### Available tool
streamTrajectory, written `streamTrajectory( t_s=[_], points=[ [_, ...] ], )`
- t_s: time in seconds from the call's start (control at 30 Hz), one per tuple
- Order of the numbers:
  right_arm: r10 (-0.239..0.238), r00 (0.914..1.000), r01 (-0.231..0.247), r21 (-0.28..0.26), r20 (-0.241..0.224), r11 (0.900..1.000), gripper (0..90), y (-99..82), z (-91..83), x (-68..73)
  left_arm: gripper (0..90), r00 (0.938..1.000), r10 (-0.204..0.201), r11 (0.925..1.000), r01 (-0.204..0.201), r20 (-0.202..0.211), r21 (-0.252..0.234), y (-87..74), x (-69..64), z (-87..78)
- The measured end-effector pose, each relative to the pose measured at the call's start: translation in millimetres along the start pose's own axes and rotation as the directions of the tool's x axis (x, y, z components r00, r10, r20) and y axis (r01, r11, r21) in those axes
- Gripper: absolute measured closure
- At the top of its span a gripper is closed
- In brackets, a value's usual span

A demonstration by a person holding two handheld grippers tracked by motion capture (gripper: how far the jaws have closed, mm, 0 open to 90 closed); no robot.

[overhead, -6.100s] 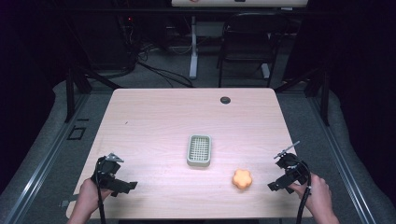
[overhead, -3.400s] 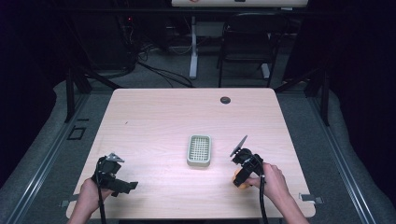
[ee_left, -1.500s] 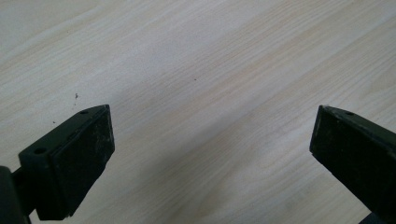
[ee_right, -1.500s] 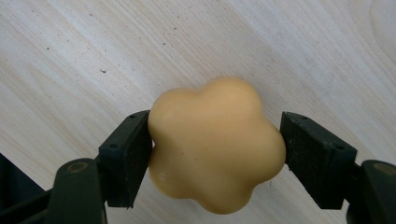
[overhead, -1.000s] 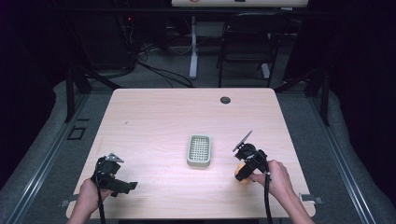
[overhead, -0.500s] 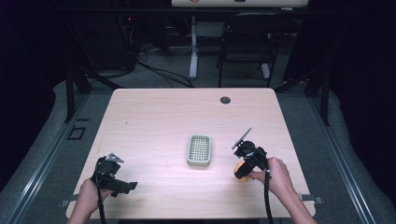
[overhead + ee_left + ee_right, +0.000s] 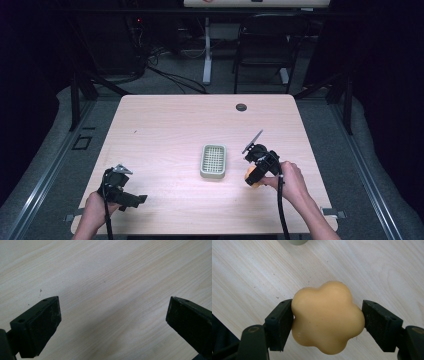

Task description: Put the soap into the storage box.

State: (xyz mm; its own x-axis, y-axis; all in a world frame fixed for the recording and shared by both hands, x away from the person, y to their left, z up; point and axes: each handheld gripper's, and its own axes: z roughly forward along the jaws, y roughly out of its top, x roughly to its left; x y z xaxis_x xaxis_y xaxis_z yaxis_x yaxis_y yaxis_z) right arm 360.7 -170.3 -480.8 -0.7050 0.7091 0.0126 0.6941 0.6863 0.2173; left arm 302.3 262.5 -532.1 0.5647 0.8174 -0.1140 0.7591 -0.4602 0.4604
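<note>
An orange flower-shaped soap is clamped between both pads of my right gripper, held just above the wooden table. In the high view the right gripper hovers to the right of a pale green soap dish with a grid insert, and the soap peeks out below the black body. My left gripper rests near the table's front left edge. In its own view, the left gripper has its jaws wide apart over bare wood, nothing between them.
A small black round cap sits near the table's far edge. Beyond the table stand a dark chair and floor cables. The table's front edge lies just beneath both hands.
My right gripper has lifted the soap slightly off the table and shifted a little toward the soap dish. The left gripper has stayed put.
</note>
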Motion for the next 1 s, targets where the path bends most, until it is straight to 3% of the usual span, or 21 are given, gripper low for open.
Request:
streamTrajectory(
  t_s=[1.0],
  points=[
    [-0.05,0.9987,0.05,-0.01,0.01,0.9987,26.8,42.9,-9.8,3.3,0.1,1.0,0.002,1.0,-0.002,0.002,0.001,-0.1,0.5,0.4]
  ],
)
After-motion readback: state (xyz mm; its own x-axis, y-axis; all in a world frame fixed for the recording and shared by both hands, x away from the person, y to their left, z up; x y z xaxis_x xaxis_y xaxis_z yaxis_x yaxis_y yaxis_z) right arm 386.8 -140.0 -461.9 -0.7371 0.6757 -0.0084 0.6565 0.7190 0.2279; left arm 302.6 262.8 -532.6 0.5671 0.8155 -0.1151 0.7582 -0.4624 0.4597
